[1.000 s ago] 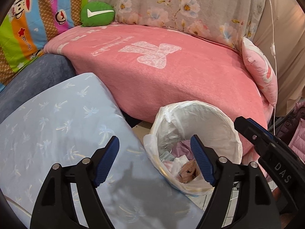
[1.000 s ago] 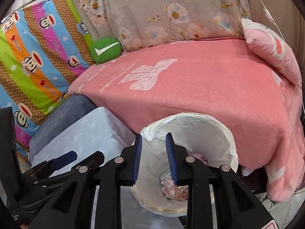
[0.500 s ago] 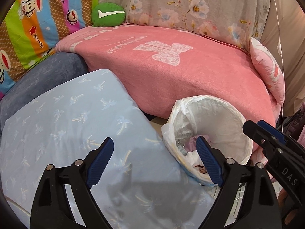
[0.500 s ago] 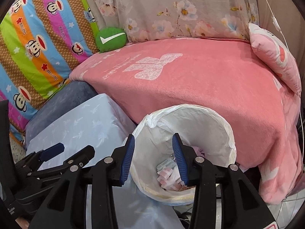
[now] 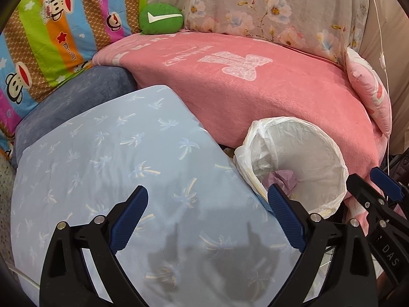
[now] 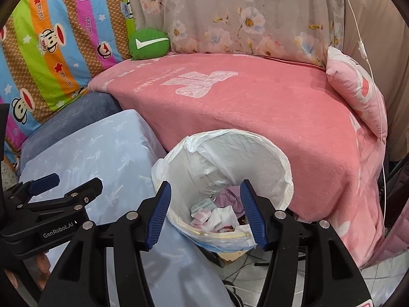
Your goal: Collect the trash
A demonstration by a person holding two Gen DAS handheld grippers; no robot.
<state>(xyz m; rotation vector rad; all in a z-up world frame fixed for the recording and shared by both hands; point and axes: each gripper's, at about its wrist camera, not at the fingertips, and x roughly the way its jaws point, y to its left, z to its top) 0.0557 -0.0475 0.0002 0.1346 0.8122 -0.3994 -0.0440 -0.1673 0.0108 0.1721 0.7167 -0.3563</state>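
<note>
A round bin lined with a white plastic bag (image 6: 286, 176) stands on the floor between a pale blue cushion and the pink bed; it also shows in the left wrist view (image 5: 332, 158). Crumpled paper and wrappers (image 6: 219, 212) lie in its bottom, with a purple scrap (image 5: 282, 179) on top. My right gripper (image 6: 205, 211) is open and empty, just above the bin's near rim. My left gripper (image 5: 207, 220) is open and empty over the blue cushion, left of the bin.
The pale blue palm-print cushion (image 5: 115, 158) fills the left foreground. A pink blanket (image 6: 255, 107) covers the bed behind the bin. A green round pillow (image 6: 149, 43), a pink pillow (image 6: 358, 92) and a hanging white cord (image 6: 370, 76) are at the back and right.
My right gripper has opened from nearly shut and now stands empty over the bin, with white scraps lying in the bin below it. My left gripper has drifted left, away from the bin.
</note>
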